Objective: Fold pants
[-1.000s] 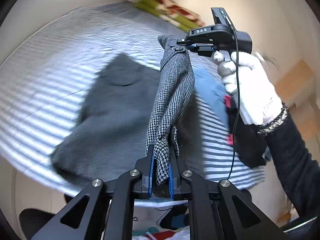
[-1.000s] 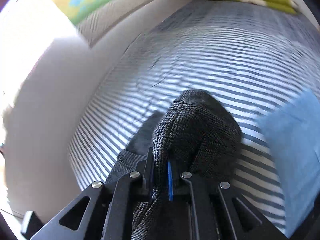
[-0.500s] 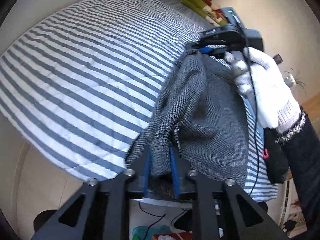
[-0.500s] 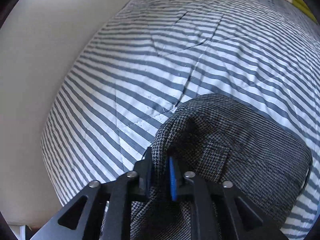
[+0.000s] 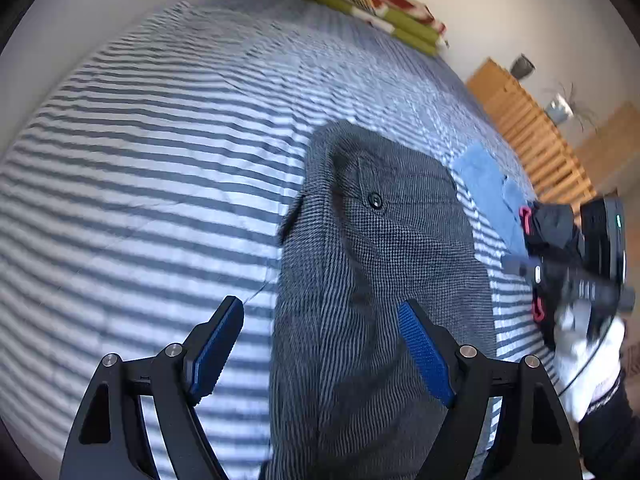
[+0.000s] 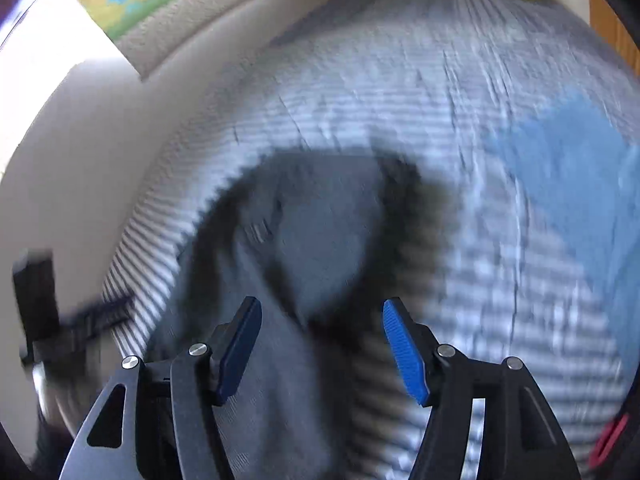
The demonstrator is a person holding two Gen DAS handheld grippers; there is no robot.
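Note:
Grey houndstooth pants (image 5: pixel 380 272) lie folded lengthwise on the striped bed cover (image 5: pixel 152 168), button pocket facing up. My left gripper (image 5: pixel 320 344) hovers over their near end, open, with nothing between its blue pads. In the same view the right gripper (image 5: pixel 576 276) shows at the far right, held by a white-gloved hand (image 5: pixel 592 360). In the blurred right wrist view the pants (image 6: pixel 304 240) are a grey shape below my right gripper (image 6: pixel 320 344), which is open and empty. The left gripper's body (image 6: pixel 44 312) shows at that view's left edge.
A folded blue cloth (image 5: pixel 488 184) and a dark garment with red trim (image 5: pixel 552 232) lie on the bed right of the pants. A green and red folded blanket (image 5: pixel 372 4) sits at the far end. Wooden slatted furniture (image 5: pixel 532 128) stands beyond the bed's right side.
Both grippers have opened and let go of the pants, which now lie flat on the bed. The right gripper has pulled away to the right and is moving fast.

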